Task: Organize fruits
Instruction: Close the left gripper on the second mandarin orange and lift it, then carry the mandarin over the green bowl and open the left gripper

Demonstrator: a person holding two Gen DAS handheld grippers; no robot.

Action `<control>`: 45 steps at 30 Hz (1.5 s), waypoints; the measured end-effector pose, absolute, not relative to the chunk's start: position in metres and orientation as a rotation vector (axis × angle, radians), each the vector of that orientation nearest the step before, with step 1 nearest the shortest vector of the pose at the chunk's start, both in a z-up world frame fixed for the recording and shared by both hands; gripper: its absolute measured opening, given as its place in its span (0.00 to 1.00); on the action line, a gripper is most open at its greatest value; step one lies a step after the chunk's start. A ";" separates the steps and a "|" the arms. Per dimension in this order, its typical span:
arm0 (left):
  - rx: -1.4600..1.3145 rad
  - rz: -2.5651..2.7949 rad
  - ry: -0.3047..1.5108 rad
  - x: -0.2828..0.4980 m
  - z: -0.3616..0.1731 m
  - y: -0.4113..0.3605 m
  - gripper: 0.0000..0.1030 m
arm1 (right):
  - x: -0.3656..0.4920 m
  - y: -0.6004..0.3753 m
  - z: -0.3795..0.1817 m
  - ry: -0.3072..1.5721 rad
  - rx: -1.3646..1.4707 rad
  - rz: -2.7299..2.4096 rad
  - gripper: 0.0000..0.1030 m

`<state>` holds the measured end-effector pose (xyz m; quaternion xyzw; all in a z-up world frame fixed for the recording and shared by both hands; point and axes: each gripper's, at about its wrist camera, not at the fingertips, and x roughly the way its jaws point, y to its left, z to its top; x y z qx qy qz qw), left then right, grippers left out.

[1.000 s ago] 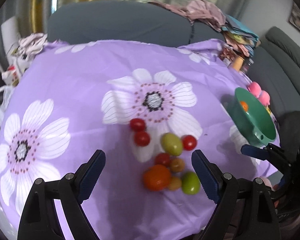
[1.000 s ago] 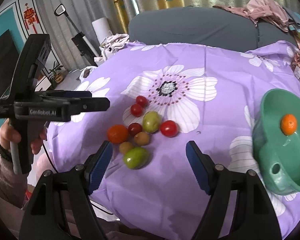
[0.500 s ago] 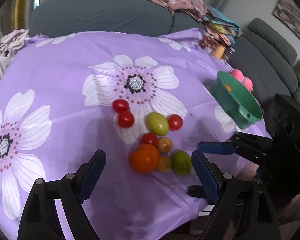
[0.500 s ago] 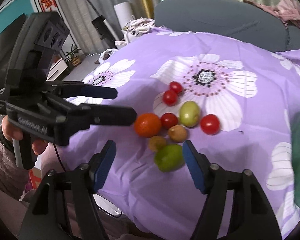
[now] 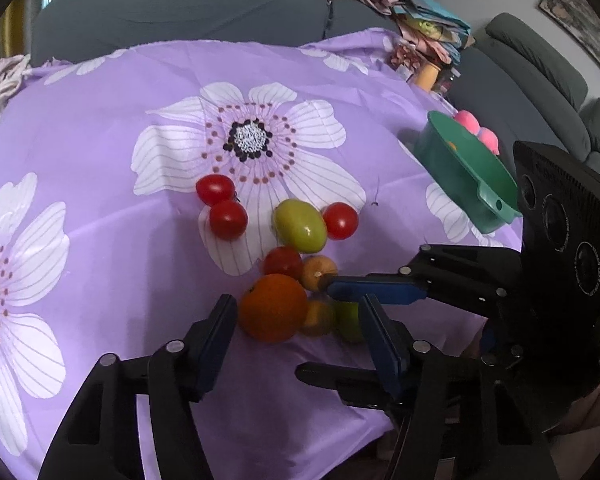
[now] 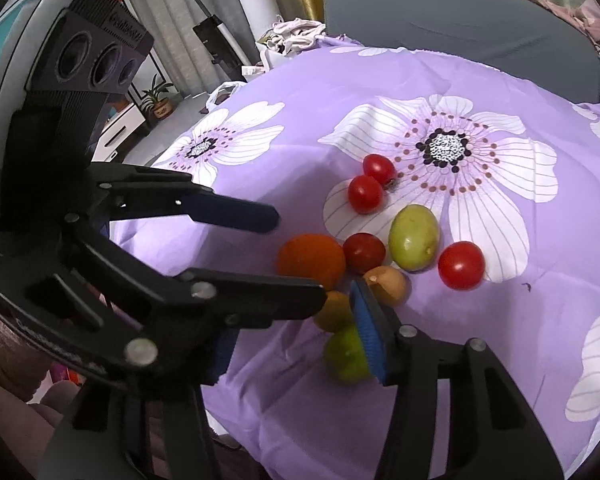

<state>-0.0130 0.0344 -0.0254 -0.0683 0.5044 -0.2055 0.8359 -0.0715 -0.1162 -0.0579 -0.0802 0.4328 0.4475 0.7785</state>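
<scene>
A pile of fruit lies on the purple flowered cloth (image 5: 100,240). My left gripper (image 5: 296,320) is closing around the big orange fruit (image 5: 272,306), its pads not pressing on it. A small yellow fruit (image 5: 318,318) and a round green fruit (image 5: 348,324) sit beside the orange, inside the same gap. My right gripper (image 6: 296,344) comes in from the right, also closing. The green fruit (image 6: 344,356) lies by its right pad, unsqueezed; its left finger is partly hidden behind the left gripper (image 6: 298,254). Red cherry tomatoes (image 5: 228,220), an oval green fruit (image 5: 300,225) and a tan fruit (image 5: 319,270) lie behind.
A green bowl (image 5: 444,168) with a small orange fruit inside stands at the cloth's right edge, pink round things behind it. Grey sofas with heaped clothes surround the table. The two grippers cross close together over the near edge. A person's hand holds the left gripper.
Both grippers have dropped toward the fruit pile and their jaws have narrowed. The right gripper has swung in across the left one, so the fingers now overlap at the nearest fruits.
</scene>
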 end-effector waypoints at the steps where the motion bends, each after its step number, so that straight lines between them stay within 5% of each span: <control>1: -0.138 -0.435 1.071 -0.012 -0.026 0.034 0.62 | -0.071 -0.115 -0.059 0.938 -0.176 0.969 0.51; 15: -0.162 -0.434 1.114 -0.004 -0.038 0.044 0.39 | -0.059 -0.100 -0.070 0.964 -0.224 0.983 0.43; 45: -0.027 -0.556 0.994 0.006 0.021 -0.026 0.37 | -0.068 -0.179 -0.020 0.793 -0.093 0.835 0.39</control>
